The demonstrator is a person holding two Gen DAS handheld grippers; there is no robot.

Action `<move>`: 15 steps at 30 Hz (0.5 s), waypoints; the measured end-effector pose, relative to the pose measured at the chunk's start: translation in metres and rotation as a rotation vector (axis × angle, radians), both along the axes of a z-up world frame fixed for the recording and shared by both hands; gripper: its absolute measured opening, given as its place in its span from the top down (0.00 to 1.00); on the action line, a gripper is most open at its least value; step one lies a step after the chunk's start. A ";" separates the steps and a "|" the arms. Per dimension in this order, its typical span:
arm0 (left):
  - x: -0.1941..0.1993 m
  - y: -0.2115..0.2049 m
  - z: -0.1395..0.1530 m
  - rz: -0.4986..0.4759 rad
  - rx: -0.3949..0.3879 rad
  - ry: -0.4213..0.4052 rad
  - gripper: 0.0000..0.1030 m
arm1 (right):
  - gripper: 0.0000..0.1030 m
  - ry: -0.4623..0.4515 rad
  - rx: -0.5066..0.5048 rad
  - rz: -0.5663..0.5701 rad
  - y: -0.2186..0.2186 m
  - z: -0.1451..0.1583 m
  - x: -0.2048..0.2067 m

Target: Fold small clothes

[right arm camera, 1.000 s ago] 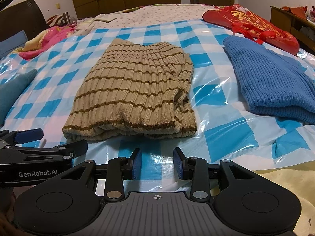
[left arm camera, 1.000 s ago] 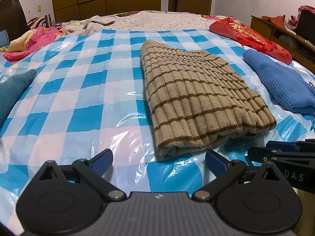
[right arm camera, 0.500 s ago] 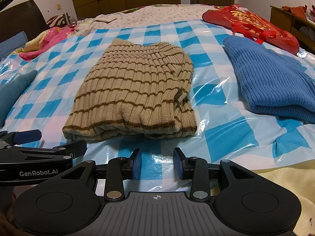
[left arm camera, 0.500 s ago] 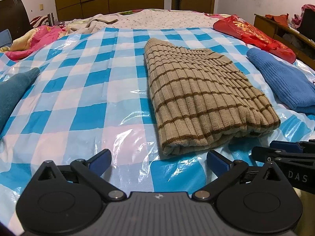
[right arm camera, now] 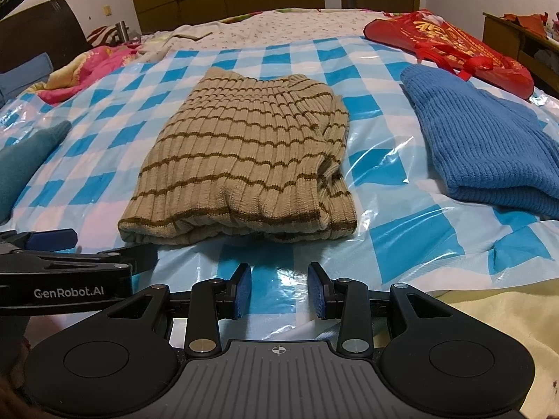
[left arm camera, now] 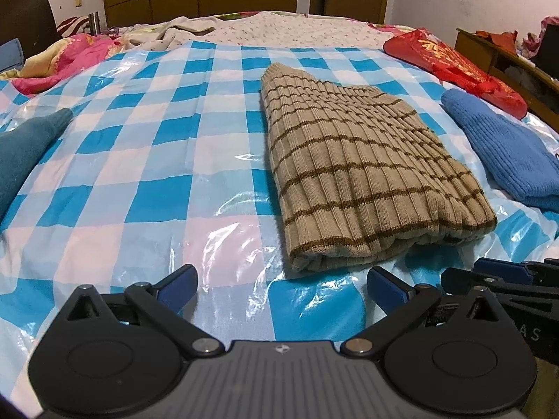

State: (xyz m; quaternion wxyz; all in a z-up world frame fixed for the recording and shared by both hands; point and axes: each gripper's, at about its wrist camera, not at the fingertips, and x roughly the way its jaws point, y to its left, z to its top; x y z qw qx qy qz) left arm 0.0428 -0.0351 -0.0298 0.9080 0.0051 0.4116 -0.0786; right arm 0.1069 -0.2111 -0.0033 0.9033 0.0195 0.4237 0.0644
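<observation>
Striped beige sweater (right arm camera: 244,160) lies in the middle of the bed, on the blue-and-white checked plastic sheet (left arm camera: 139,160), and it is already folded into a thick rectangle. Its rolled front edge is turned toward me, just beyond the tips of both tools. On its right side one layer sticks out a little under the top layer, so the fold is not perfectly even.

I hold my left gripper (left arm camera: 281,284) low over the sheet, a bit to the left of the sweater's near corner. Its jaws stand wide apart and nothing is between them. My right gripper (right arm camera: 279,291) is just in front of the sweater's near edge; its jaws are also apart, though less wide, and they are empty too. Neither gripper touches the knit.

I judge that the folding of this piece is finished, or almost finished, and that I am between two steps. A blue knitted sweater (right arm camera: 482,139) lies to the right, near but apart from the beige one, and it also looks folded. At the far left edge, part of a teal garment (left arm camera: 24,153) shows; I cannot tell if it is folded.

For the next move I see two choices. Either I close both grippers on the thick near edge of the beige sweater and move it aside, gripping all layers together so the fold does not open, or I turn to the teal garment and spread it flat first.
</observation>
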 end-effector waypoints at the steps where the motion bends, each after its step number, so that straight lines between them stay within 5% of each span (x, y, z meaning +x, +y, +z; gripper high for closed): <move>1: 0.000 -0.001 0.000 -0.001 0.006 0.001 0.00 | 0.65 0.000 0.002 0.001 0.000 0.000 0.000; 15: -0.002 -0.005 0.000 -0.011 0.031 -0.001 0.00 | 0.65 0.002 0.002 0.006 0.004 -0.001 -0.001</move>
